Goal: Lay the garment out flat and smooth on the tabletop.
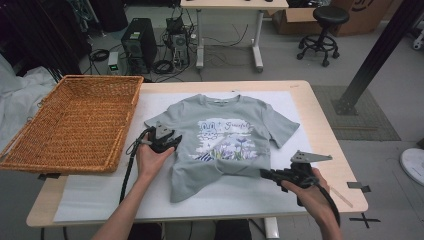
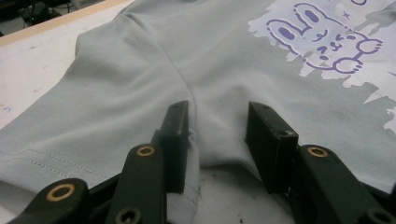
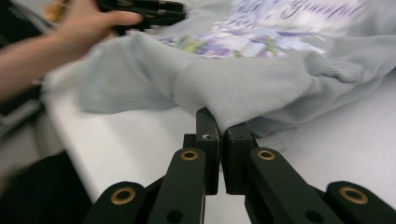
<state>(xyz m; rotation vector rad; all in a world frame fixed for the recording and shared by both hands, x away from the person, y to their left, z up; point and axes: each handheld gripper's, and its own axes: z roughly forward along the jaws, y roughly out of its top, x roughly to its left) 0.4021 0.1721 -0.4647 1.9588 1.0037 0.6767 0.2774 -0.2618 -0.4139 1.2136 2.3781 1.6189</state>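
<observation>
A grey T-shirt point(image 1: 220, 145) lies face up on the white sheet point(image 1: 90, 192) that covers the table point(image 1: 322, 115), collar toward the far edge, its printed front showing a purple rabbit and flowers. To its left a wicker basket point(image 1: 75, 122) sits at the table's corner, partly over the edge. The left gripper point(image 1: 167, 141) rests at the shirt's left side, just below the sleeve; in the left gripper view its jaws stand apart with a fold of the shirt point(image 2: 219, 93) rising between them, one pad touching the cloth at its edge — the pads do not press it. The right gripper point(image 1: 267, 173) is at the lower right corner of the shirt; in the right gripper view its jaws are together on the hem, and the cloth point(image 3: 252, 88) is bunched and pulled up off the sheet from that pinch. That view also shows the left hand point(image 3: 88, 25) and its gripper farther off, blurred, at the shirt's other side.
</observation>
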